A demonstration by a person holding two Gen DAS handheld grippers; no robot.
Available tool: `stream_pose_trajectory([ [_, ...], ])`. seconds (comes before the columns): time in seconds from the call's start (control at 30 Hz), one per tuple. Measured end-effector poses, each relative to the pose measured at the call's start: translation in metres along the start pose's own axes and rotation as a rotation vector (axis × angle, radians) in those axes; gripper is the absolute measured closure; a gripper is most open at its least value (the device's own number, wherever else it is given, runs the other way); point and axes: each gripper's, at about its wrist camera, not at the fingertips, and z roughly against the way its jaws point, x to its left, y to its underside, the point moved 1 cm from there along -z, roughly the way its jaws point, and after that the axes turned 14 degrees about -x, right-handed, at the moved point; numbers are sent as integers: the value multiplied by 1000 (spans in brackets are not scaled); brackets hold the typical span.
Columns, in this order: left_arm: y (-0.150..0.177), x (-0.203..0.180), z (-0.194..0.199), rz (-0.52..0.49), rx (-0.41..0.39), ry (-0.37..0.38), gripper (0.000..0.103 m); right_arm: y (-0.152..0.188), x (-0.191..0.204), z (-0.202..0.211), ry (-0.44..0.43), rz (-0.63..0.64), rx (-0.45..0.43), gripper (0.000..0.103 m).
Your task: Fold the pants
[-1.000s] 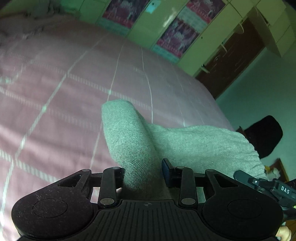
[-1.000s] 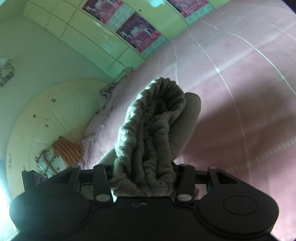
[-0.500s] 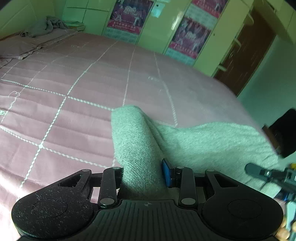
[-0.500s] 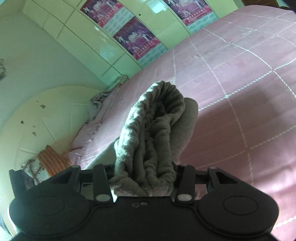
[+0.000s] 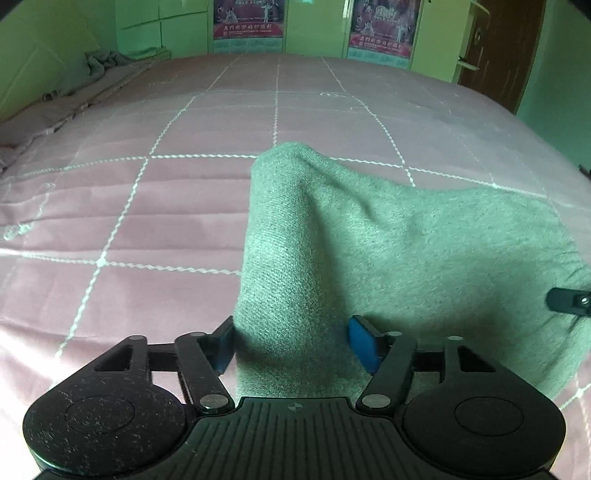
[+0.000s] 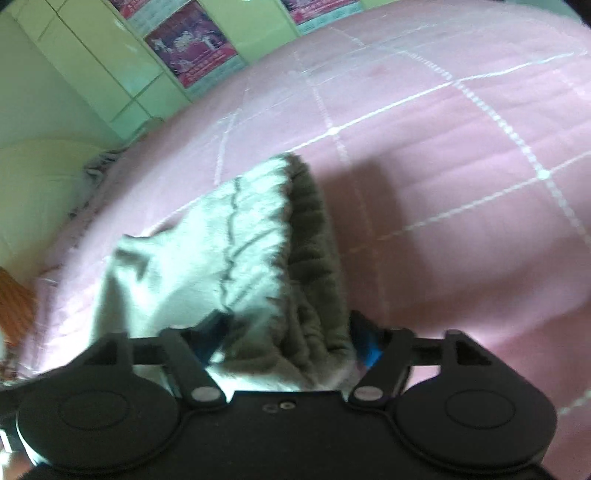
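Nearest the left wrist camera, the left hand-held gripper (image 5: 293,343) has just been opening; its blue pads (image 5: 364,343) stand apart with a raised fold of the grey pants (image 5: 369,251) between them. The left pad looks just clear of the cloth; whether the right pad touches it is hard to tell. The rest of the pants spreads flat to the right over the pink quilted bed (image 5: 147,206), near its front edge. A small dark part, seemingly of the other gripper, pokes in at the picture's right edge.

In the blurred right wrist view, the right hand-held gripper (image 6: 286,343) has likewise just been opening. Its jaws are spread, and the ribbed waistband end of the pants (image 6: 258,251) sits bunched between them, sagging toward the bed (image 6: 461,184).

Farther off, a crumpled grey cloth (image 5: 99,64) lies at the bed's far left corner. Beyond the bed, pale green cabinet doors (image 5: 317,33) carry red posters (image 5: 249,18), and a dark wooden door (image 5: 498,55) stands at the right.
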Motion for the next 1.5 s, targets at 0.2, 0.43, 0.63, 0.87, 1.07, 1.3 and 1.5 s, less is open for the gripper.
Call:
stream_pose_trajectory([
  [0.2,-8,-9,38,-95,-125,-77,36,-10,23,34,94,210,-93,24],
  [0.43,6,-28,25,-159,-29,-40,36,33,88,60,65,578,-152,62],
  [0.63,29,-17,23,-66,-20,-12,29,84,64,37,161,741,-54,66],
  [0.87,29,-18,34,-36,-8,-10,29,91,60,42,169,699,-82,62],
  [1.07,17,-25,47,-26,-73,-2,29,80,71,58,167,629,-134,64],
  [1.3,-22,-24,4,-67,-62,-48,28,27,77,47,195,740,-175,64],
  [1.5,-41,-7,-60,-39,33,-80,15,-22,60,6,236,789,-128,65],
])
